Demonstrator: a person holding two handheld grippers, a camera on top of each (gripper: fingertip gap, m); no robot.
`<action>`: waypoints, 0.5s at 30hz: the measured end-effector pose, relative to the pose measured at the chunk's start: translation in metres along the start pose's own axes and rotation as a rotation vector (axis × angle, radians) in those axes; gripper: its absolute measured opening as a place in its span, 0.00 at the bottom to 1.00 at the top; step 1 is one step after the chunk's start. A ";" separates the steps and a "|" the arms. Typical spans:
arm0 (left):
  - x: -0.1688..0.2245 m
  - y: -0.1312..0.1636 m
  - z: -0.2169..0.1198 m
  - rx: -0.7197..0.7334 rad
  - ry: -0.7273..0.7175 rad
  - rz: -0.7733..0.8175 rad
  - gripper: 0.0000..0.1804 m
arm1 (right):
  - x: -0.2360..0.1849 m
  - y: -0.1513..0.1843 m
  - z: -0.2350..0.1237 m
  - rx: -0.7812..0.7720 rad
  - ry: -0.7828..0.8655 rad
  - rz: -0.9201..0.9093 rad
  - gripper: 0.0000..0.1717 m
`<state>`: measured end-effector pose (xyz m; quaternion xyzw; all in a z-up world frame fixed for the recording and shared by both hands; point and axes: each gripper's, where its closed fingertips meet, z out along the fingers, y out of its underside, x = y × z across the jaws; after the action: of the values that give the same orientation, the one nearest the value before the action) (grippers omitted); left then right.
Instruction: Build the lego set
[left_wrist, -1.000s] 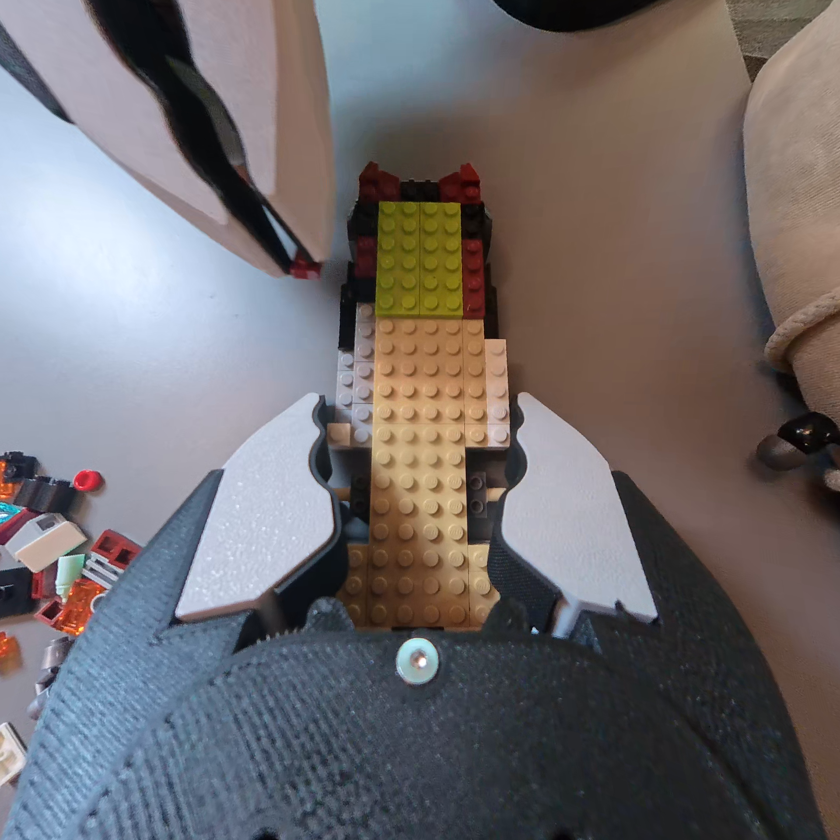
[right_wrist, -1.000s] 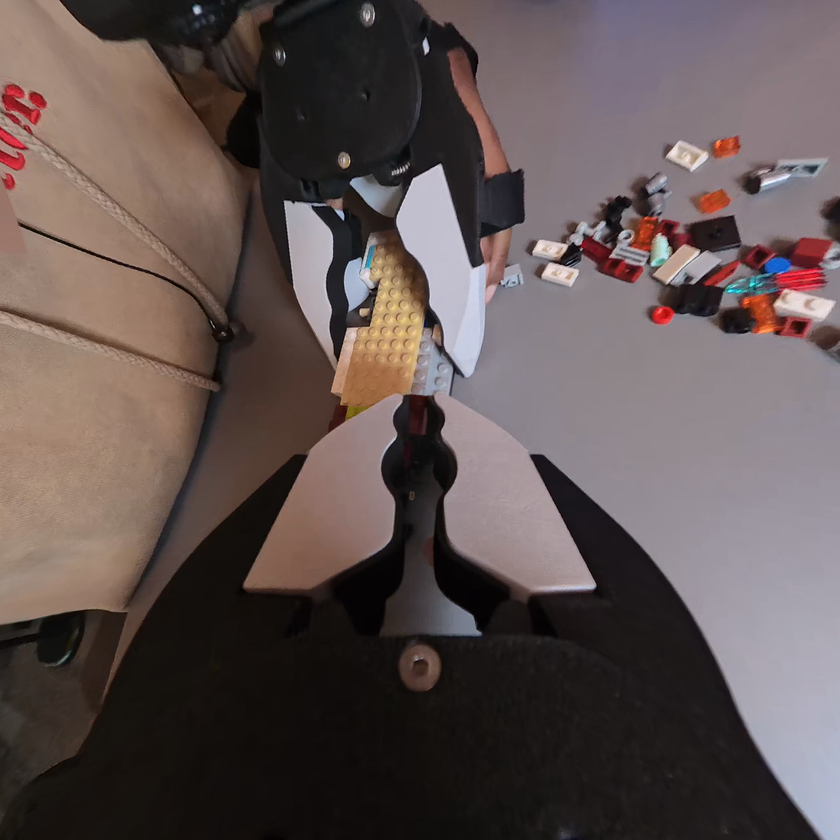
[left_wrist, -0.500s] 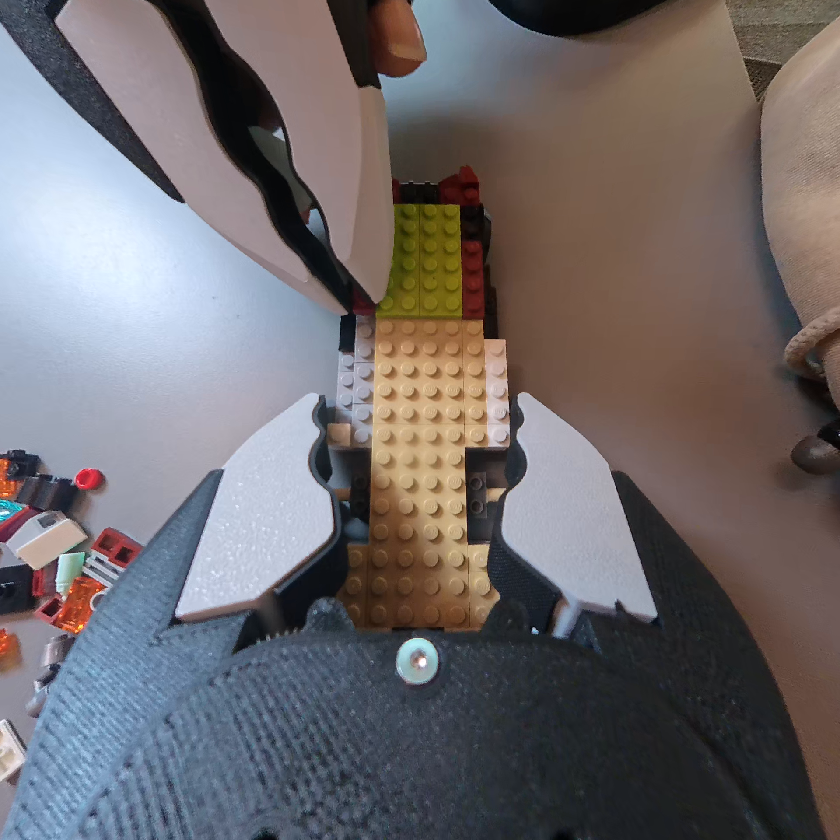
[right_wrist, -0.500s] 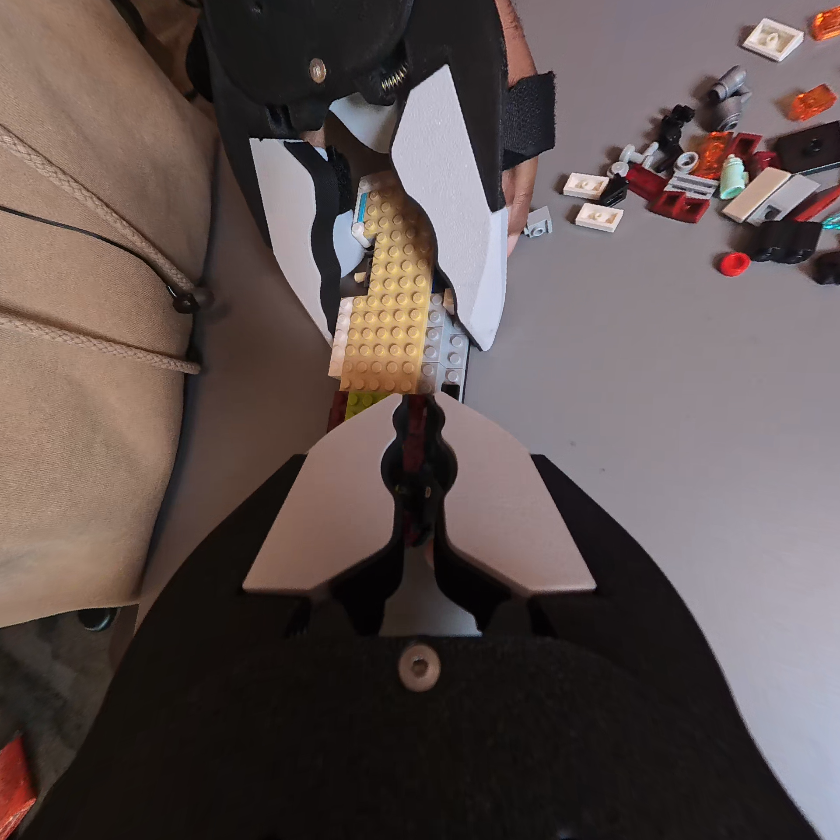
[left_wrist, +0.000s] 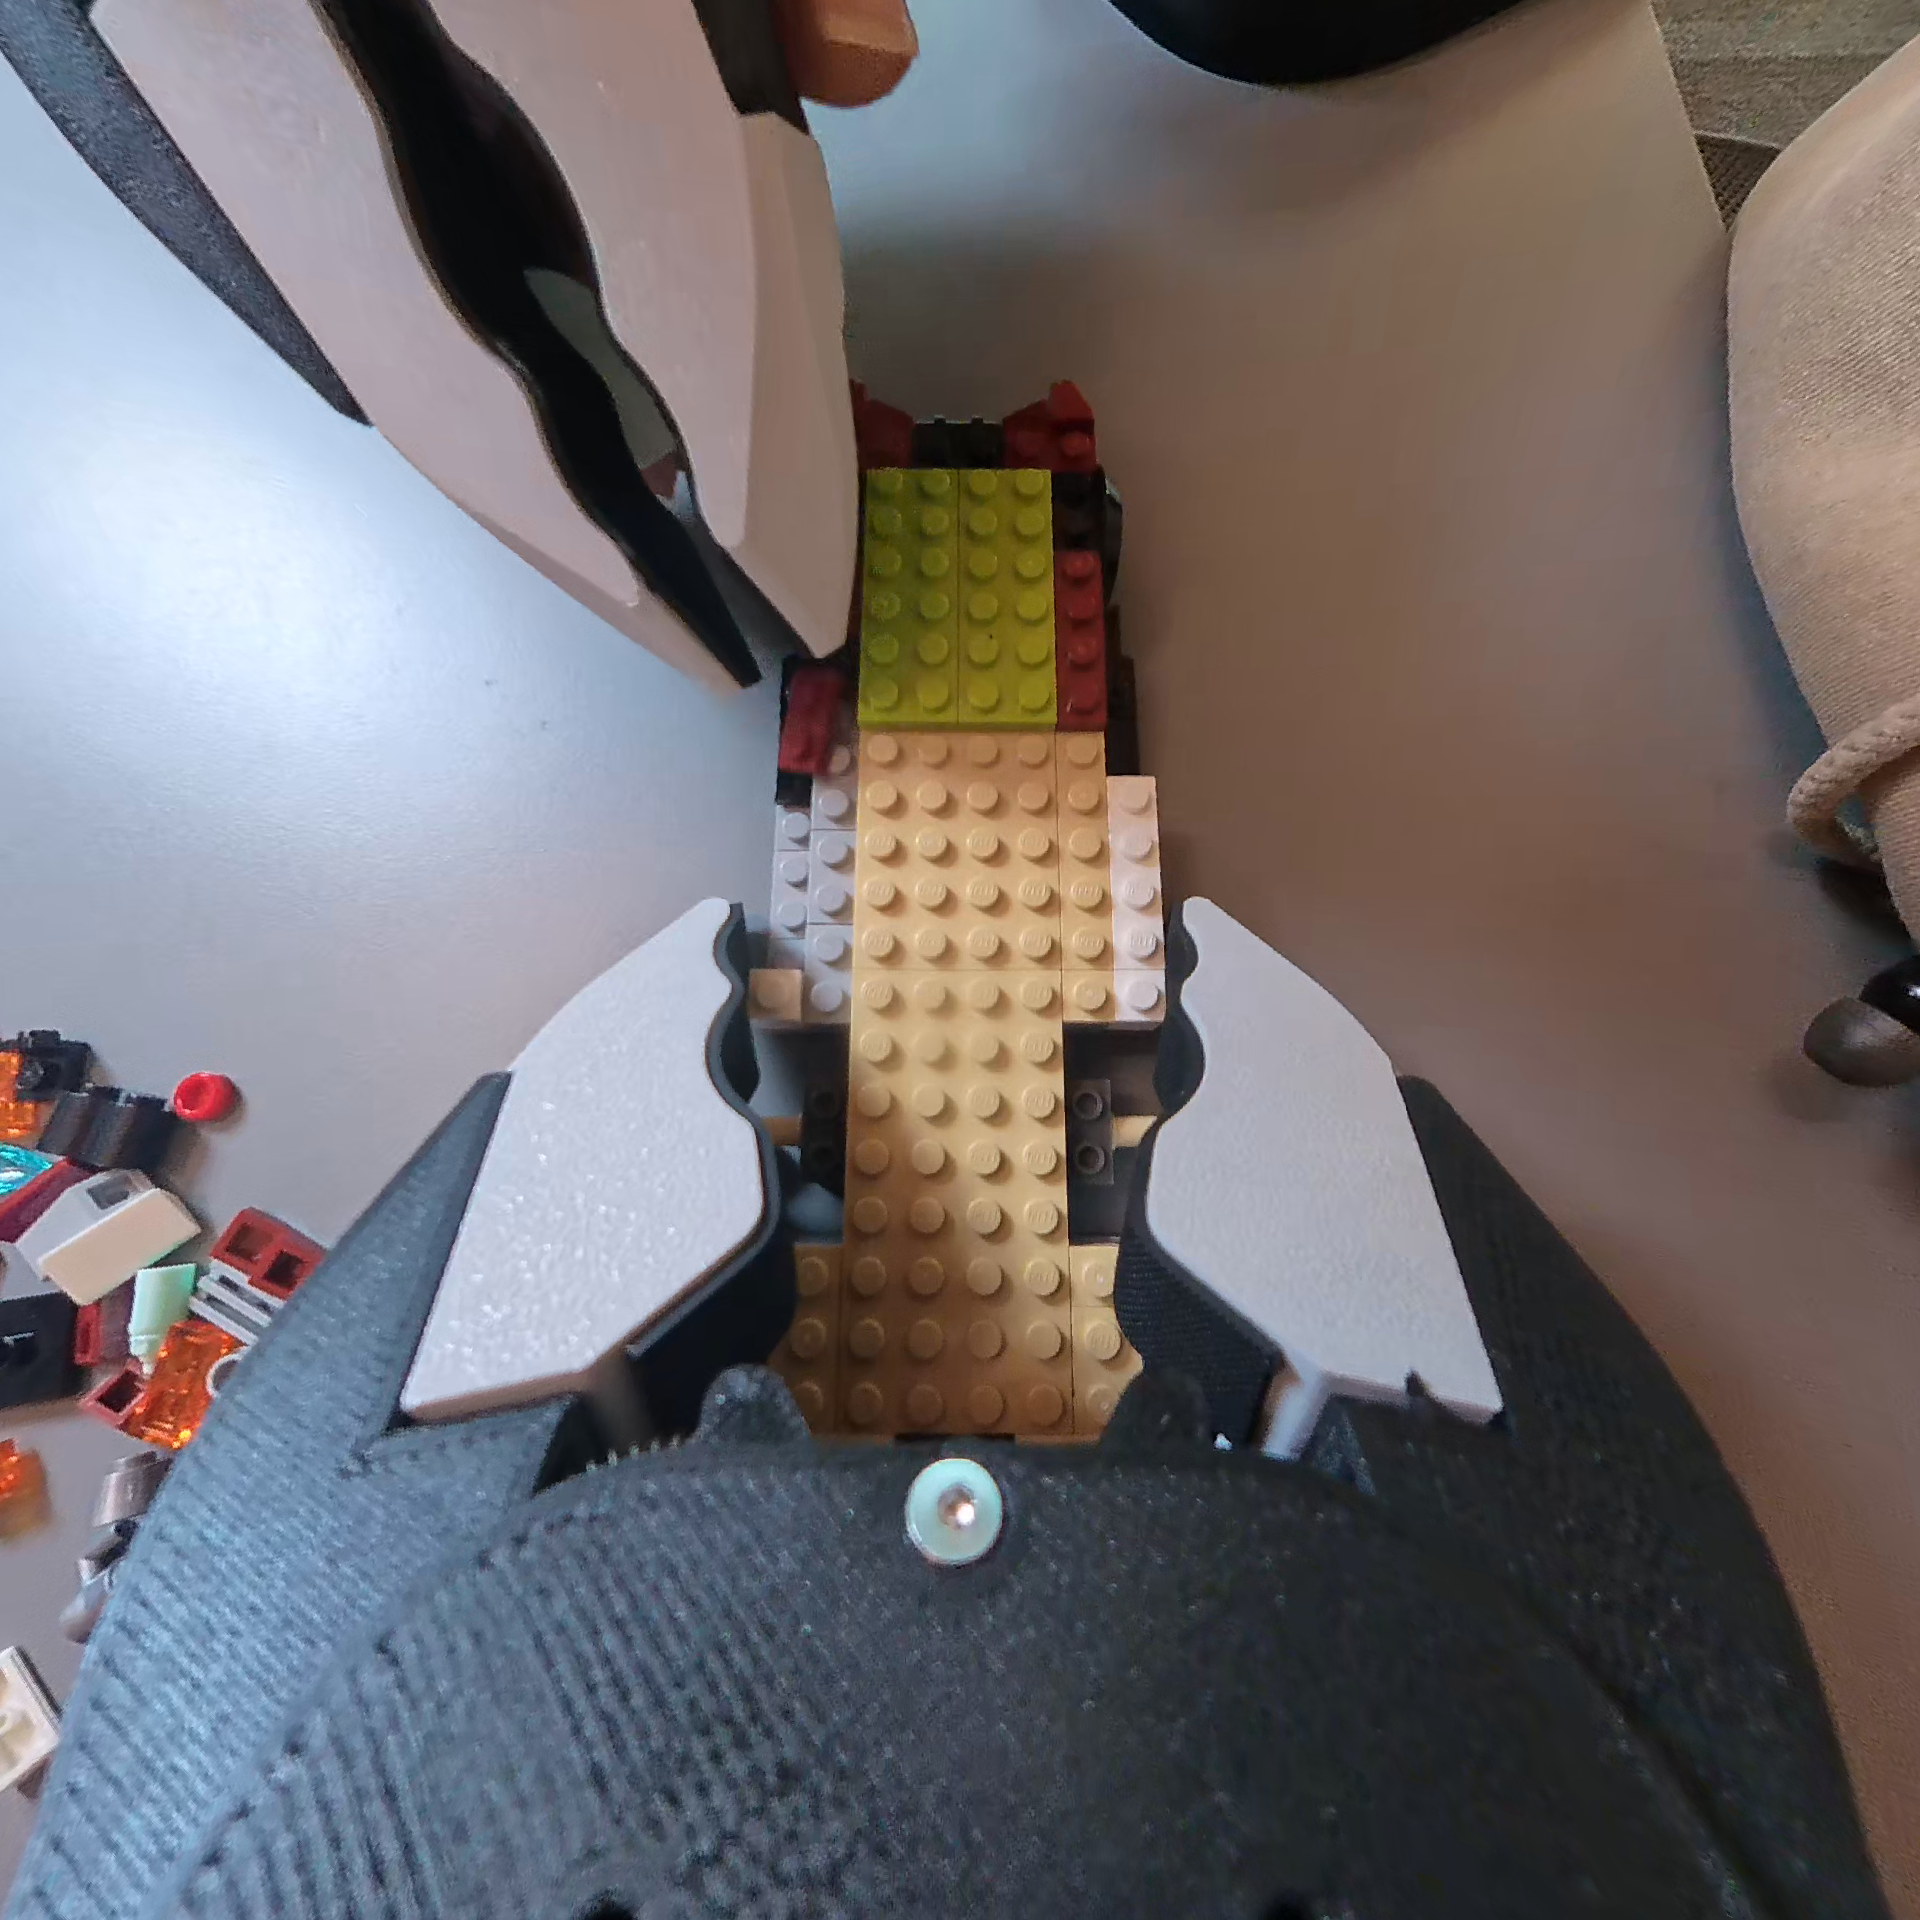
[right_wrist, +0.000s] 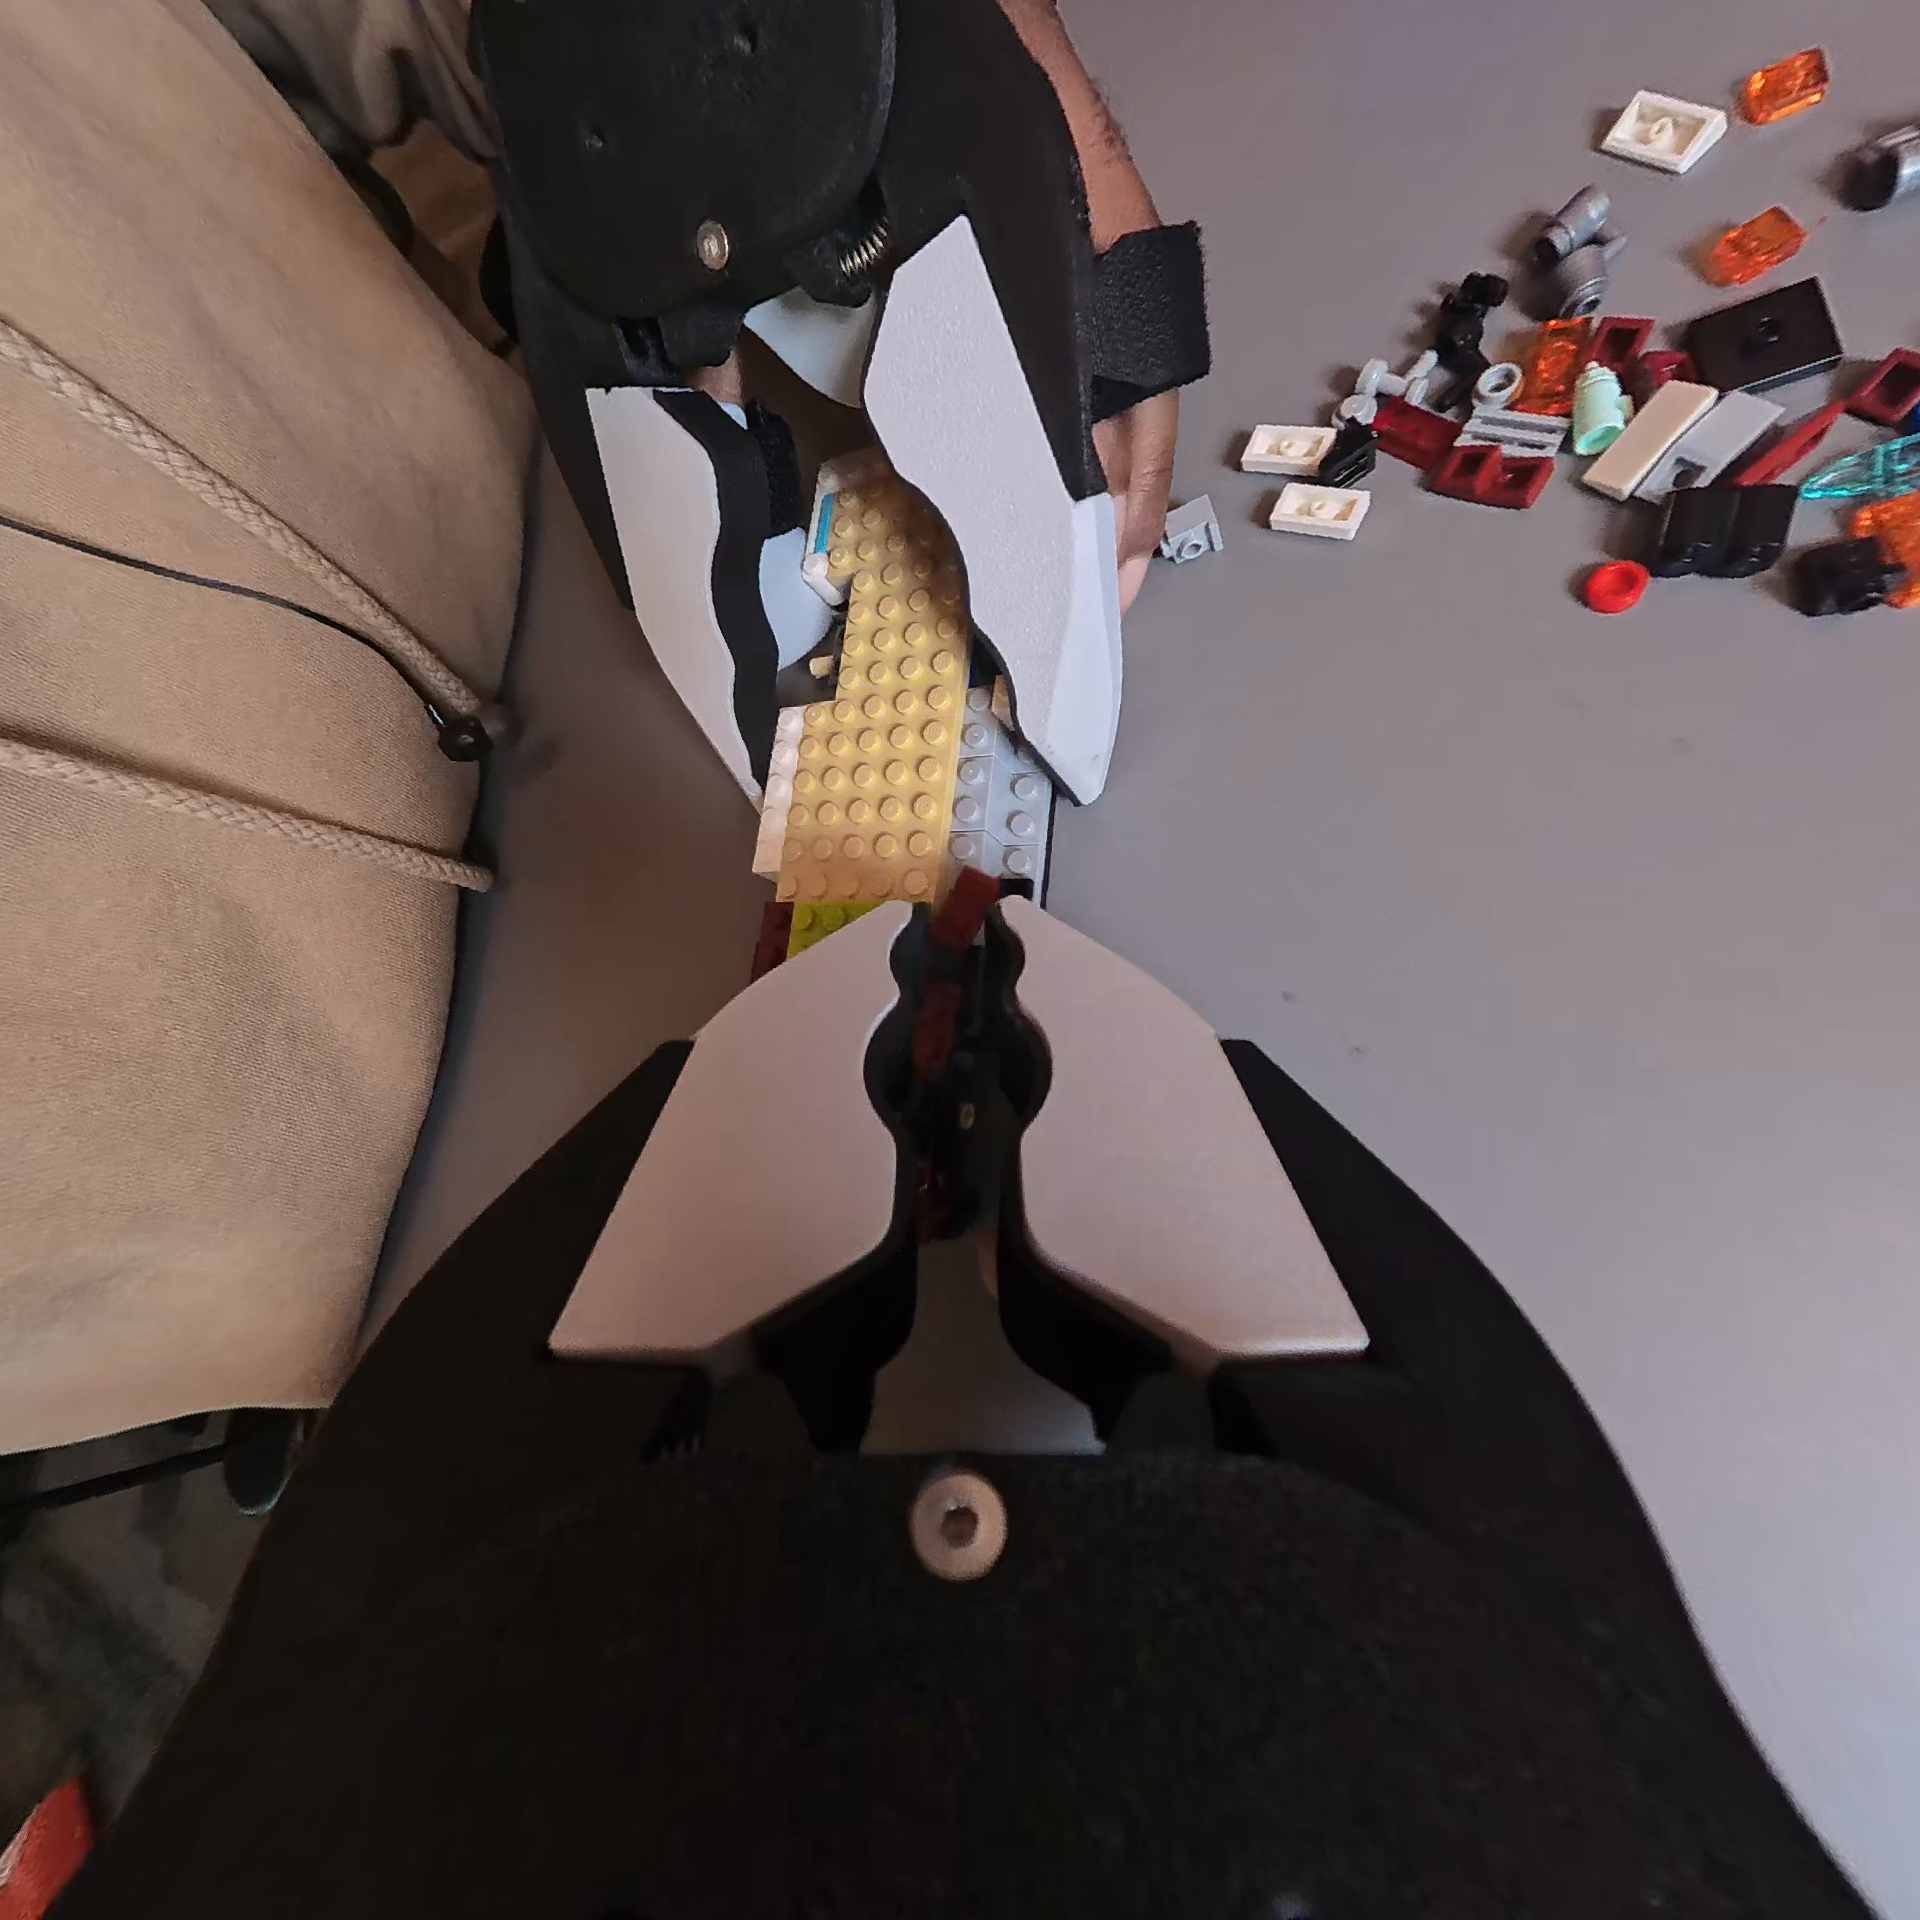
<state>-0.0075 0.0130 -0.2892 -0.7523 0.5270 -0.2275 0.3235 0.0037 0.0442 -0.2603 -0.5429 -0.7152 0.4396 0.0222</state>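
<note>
The left tongs (left_wrist: 956, 997) are standing wide around the brick model (left_wrist: 961, 935), a long build of tan plates with a lime-green patch at its far end and grey plates along both sides. Their fingers (left_wrist: 623, 1143) are flanking the model's middle, and the inner pads are lying close against its grey side plates, though firm pressing cannot be told. The model is resting on the grey tabletop (left_wrist: 312, 779).

The right tongs (right_wrist: 951, 925) are nearly closed on a small dark red brick (right_wrist: 961, 914), which is sticking out past their tips. That brick is sitting tilted at the model's corner, just beside the lime-green patch and touching the grey side plates.

A pile of loose bricks (right_wrist: 1621, 416) in red, orange, black and white is lying well apart from the model. A beige cloth with a cord (right_wrist: 208, 623) is lying along the model's opposite side.
</note>
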 end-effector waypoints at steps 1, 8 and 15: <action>0.000 0.000 0.000 0.000 0.000 0.000 0.42 | 0.001 0.000 -0.001 -0.002 0.003 -0.001 0.06; 0.000 0.000 0.000 0.001 0.001 0.000 0.42 | 0.007 -0.002 -0.002 -0.006 0.045 -0.012 0.04; 0.001 0.000 -0.002 -0.004 -0.004 0.013 0.42 | 0.040 -0.021 0.000 -0.084 0.255 -0.199 0.07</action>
<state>-0.0082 0.0119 -0.2881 -0.7500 0.5317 -0.2227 0.3244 -0.0283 0.0755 -0.2648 -0.5213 -0.7745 0.3325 0.1333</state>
